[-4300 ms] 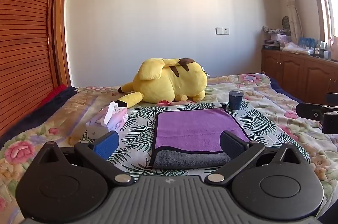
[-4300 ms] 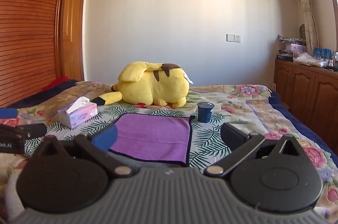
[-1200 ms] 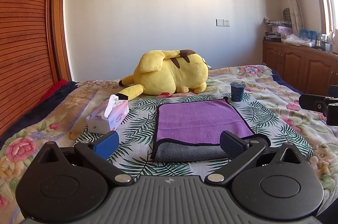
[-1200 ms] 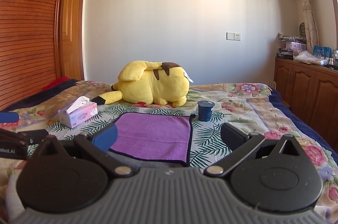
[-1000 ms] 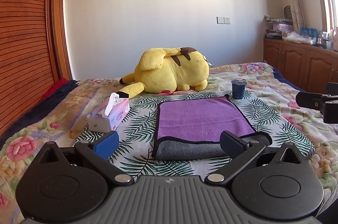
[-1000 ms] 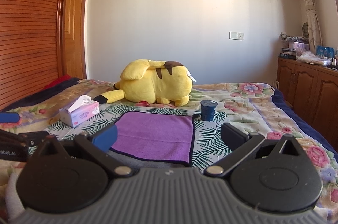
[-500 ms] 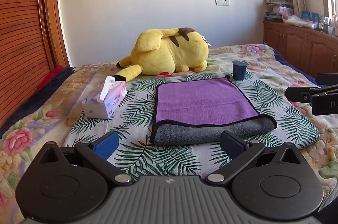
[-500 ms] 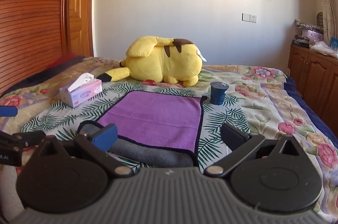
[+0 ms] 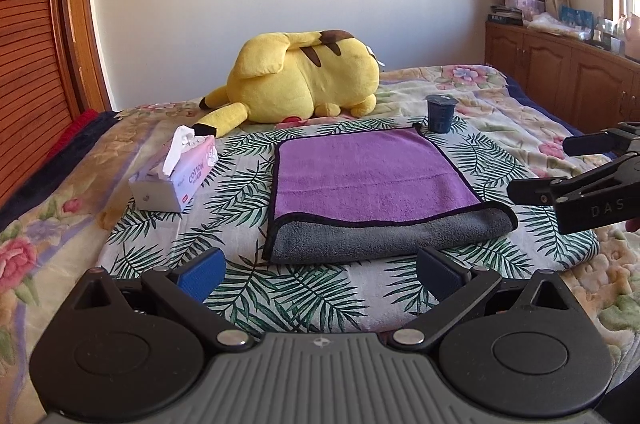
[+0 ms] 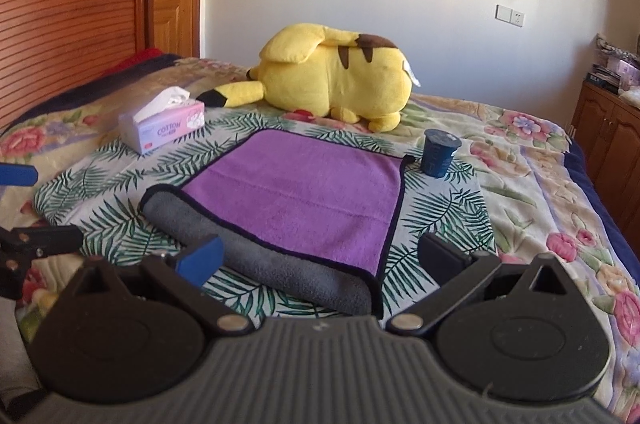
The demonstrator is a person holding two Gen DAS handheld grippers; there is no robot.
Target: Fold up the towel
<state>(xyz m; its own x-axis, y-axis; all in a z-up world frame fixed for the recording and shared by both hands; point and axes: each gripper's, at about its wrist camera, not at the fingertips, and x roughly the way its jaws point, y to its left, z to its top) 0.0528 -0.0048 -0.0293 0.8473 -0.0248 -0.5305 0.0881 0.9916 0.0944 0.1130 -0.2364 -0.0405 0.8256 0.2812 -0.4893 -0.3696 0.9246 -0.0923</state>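
A purple towel (image 9: 370, 176) with a black hem lies flat on the bed, its grey underside (image 9: 384, 238) showing along the near edge. It also shows in the right wrist view (image 10: 304, 191). My left gripper (image 9: 318, 270) is open and empty, hovering just before the towel's near edge. My right gripper (image 10: 318, 256) is open and empty above the towel's near right corner. The right gripper's fingers (image 9: 536, 189) show at the right in the left wrist view. The left gripper's finger (image 10: 44, 238) shows at the left in the right wrist view.
A yellow plush toy (image 9: 308, 79) lies behind the towel. A tissue box (image 9: 176, 171) stands to its left. A dark blue cup (image 9: 440, 111) stands at the towel's far right corner. The floral bedspread (image 9: 320, 288) spreads around. Wooden cabinets (image 9: 560, 75) line the right wall.
Both grippers have risen and tilted down toward the bed, so more of the towel shows. The right gripper moved left and closer to the towel. The towel has not moved.
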